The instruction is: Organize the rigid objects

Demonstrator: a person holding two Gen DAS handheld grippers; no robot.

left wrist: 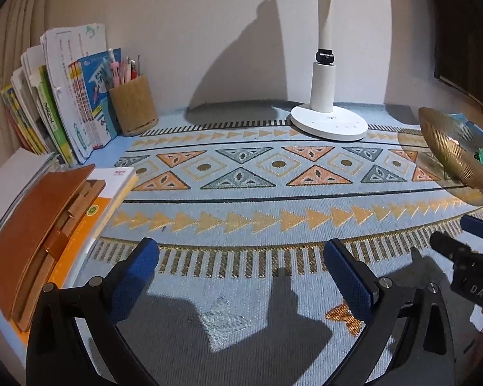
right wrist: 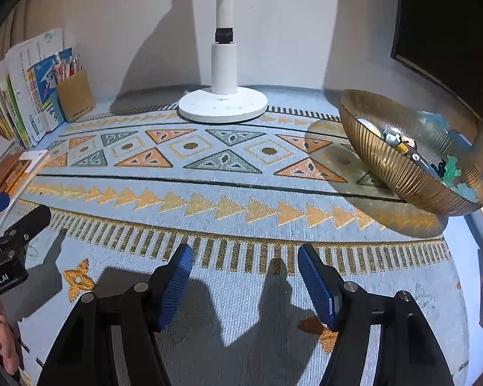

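A ribbed gold bowl stands at the right of the desk with several small items inside; its rim also shows in the left wrist view. My left gripper hovers open over the patterned blue cloth, nothing between its blue pads. My right gripper is open too, over the cloth in front of the lamp, with nothing between its pads. In each view the other gripper shows at the edge: the right one and the left one.
A white lamp base stands at the back centre. Upright books and a cork pen cup fill the back left. A brown notebook lies on an orange book at the left. A hand shows at the lower left.
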